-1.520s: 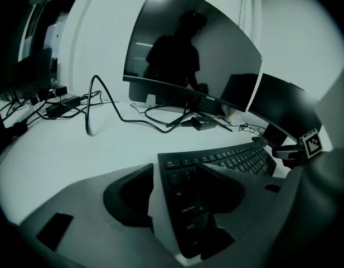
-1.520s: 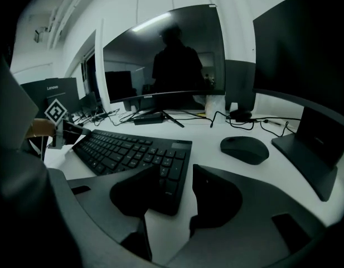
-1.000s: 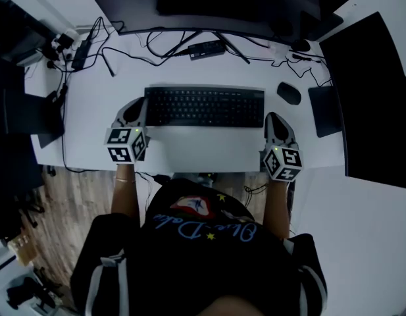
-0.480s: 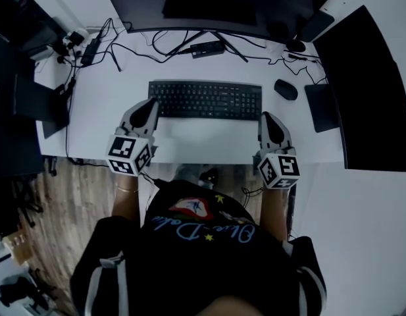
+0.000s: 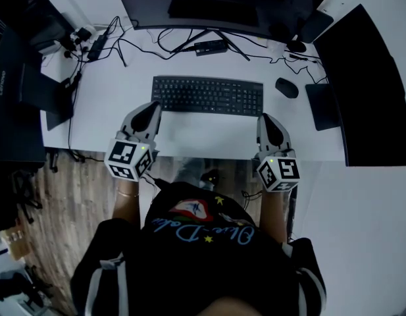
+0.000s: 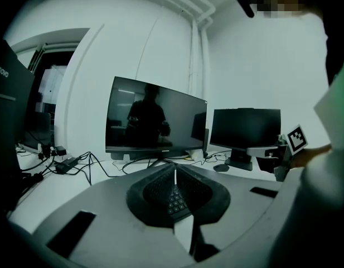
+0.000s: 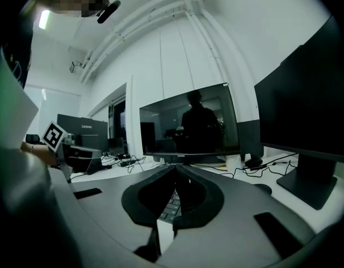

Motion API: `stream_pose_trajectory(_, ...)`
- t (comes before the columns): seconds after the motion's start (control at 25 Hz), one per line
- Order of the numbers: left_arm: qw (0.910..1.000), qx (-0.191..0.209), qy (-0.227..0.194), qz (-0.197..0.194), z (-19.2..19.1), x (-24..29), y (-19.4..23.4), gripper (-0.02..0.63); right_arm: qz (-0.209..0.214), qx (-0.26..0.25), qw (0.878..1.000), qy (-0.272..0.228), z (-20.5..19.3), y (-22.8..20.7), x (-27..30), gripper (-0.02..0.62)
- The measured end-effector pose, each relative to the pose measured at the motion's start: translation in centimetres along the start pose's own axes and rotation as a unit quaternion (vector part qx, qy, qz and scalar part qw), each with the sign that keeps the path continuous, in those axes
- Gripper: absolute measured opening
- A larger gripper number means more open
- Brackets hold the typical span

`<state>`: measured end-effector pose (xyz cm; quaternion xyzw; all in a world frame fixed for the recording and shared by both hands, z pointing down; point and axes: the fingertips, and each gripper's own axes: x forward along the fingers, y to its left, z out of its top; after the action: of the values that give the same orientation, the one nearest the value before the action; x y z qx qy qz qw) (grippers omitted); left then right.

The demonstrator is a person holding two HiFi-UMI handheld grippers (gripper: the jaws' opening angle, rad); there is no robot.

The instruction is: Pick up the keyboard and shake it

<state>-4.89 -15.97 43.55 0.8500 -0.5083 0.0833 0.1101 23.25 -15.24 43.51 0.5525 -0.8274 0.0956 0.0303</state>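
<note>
The black keyboard lies flat on the white desk, with nothing holding it. My left gripper is shut and empty, its tip just off the keyboard's near left corner. My right gripper is also shut and empty, its tip just short of the keyboard's near right corner. In the left gripper view the closed fingertips meet in a line, with keyboard keys showing below them. The right gripper view shows its gripper the same way, with keys under it.
A monitor stands behind the keyboard amid tangled cables and a power brick. A mouse and a dark pad lie to the right, next to a second large monitor. A dark Lenovo computer stands at the left.
Both grippers have drawn back from the keyboard's two ends toward the desk's near edge and risen. The keyboard has stayed flat on the desk.
</note>
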Motion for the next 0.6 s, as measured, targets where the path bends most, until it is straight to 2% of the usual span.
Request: stream_pose_trajectory(0.6, 0.9999, 0.012, -0.009, -0.001, 0.6, -1.4, -0.6, 0.011, 0.01, -0.003, 1.0, -0.004, 0.3, 1.2, -1.1, 0.0)
